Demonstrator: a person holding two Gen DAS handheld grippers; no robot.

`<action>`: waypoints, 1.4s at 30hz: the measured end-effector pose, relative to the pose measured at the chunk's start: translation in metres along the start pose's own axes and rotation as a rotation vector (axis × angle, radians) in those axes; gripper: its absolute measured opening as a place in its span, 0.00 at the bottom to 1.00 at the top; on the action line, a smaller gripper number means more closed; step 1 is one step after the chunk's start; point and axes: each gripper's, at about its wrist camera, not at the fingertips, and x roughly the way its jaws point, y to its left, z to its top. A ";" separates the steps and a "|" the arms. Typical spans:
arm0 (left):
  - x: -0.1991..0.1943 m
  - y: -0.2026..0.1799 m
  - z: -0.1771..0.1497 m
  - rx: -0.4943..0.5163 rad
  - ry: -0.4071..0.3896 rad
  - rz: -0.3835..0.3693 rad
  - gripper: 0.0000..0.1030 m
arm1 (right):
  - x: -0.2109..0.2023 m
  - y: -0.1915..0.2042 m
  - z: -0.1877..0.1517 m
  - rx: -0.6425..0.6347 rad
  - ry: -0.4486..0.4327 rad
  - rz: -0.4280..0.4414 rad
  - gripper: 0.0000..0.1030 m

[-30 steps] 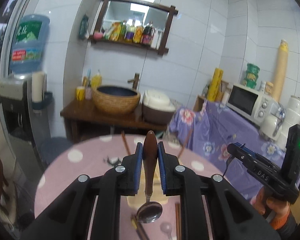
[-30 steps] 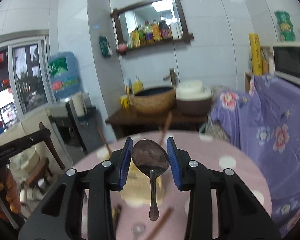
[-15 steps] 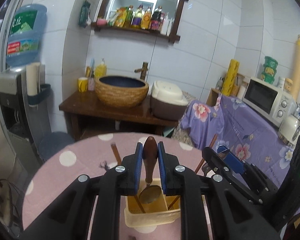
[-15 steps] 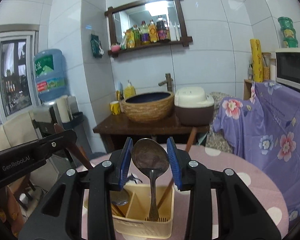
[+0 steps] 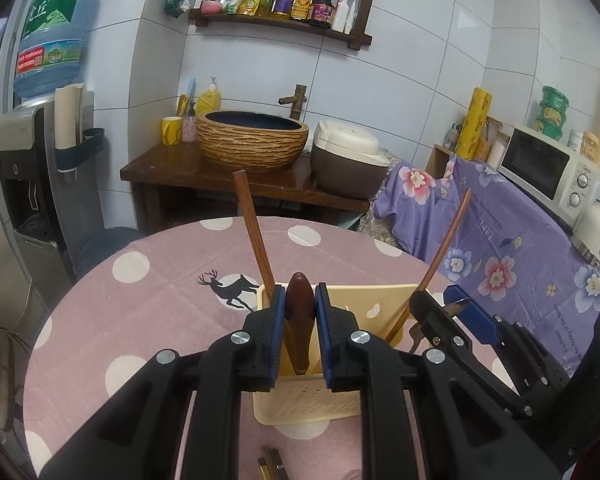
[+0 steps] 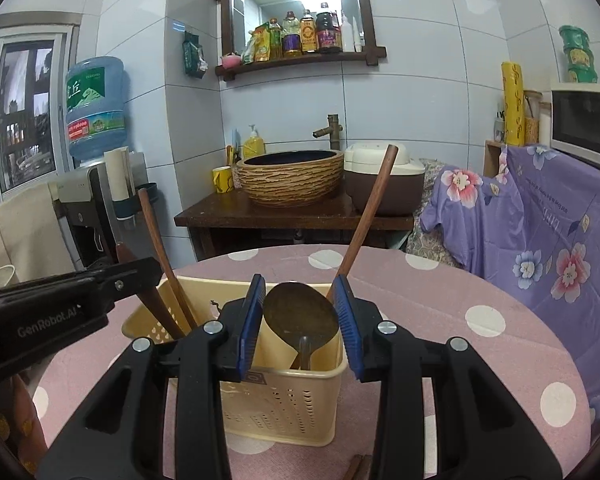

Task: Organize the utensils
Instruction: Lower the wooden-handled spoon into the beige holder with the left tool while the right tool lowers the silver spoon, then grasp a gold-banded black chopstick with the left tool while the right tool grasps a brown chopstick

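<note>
A cream plastic utensil caddy (image 5: pixel 308 408) (image 6: pixel 284 404) stands on the pink dotted table. My left gripper (image 5: pixel 300 312) is shut on the brown wooden handle of a spoon (image 5: pixel 300 308), held upright with its bowl end down inside the caddy's left compartment. My right gripper (image 6: pixel 300 312) is shut on the bowl of a metal spoon (image 6: pixel 300 314), its handle pointing down into the right compartment. Wooden-handled utensils (image 6: pixel 370 216) (image 5: pixel 252 224) lean out of the caddy. The right gripper shows in the left wrist view (image 5: pixel 452 312).
The round table has a pink polka-dot cloth (image 6: pixel 480 320). More brown utensils lie on it by the near edge (image 5: pixel 272 468) (image 6: pixel 358 468). Behind are a wooden stand with a woven basin (image 5: pixel 252 144), a rice cooker (image 5: pixel 348 160) and a water dispenser (image 5: pixel 32 168).
Both grippers have moved forward and lowered their spoons into the caddy. The caddy now sits right under the fingertips, and both grips stay shut.
</note>
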 end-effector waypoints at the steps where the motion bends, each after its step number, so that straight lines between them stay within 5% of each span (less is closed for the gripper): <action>1: 0.000 0.000 0.000 -0.005 0.004 -0.004 0.16 | -0.001 0.000 0.000 -0.001 -0.002 0.001 0.36; 6: -0.016 0.005 0.000 -0.028 -0.026 -0.025 0.22 | -0.006 -0.002 -0.002 -0.001 -0.018 0.002 0.44; 8: -0.029 0.007 -0.003 -0.027 -0.055 -0.025 0.44 | -0.012 -0.004 -0.002 -0.004 -0.036 0.004 0.54; 14: -0.072 0.016 -0.027 -0.022 -0.119 0.005 0.78 | -0.051 -0.006 -0.005 -0.020 -0.085 -0.011 0.64; 19: -0.093 0.026 -0.058 -0.011 -0.083 0.015 0.90 | -0.082 -0.003 -0.023 -0.081 -0.015 -0.022 0.67; 25: -0.097 0.048 -0.107 -0.060 0.015 0.059 0.88 | -0.108 -0.014 -0.068 -0.102 0.127 -0.097 0.67; 33: -0.073 0.049 -0.165 -0.074 0.217 0.010 0.55 | -0.108 -0.033 -0.132 -0.034 0.343 -0.104 0.67; 42: -0.071 0.033 -0.178 -0.022 0.241 -0.006 0.52 | -0.093 -0.003 -0.160 -0.064 0.486 -0.061 0.67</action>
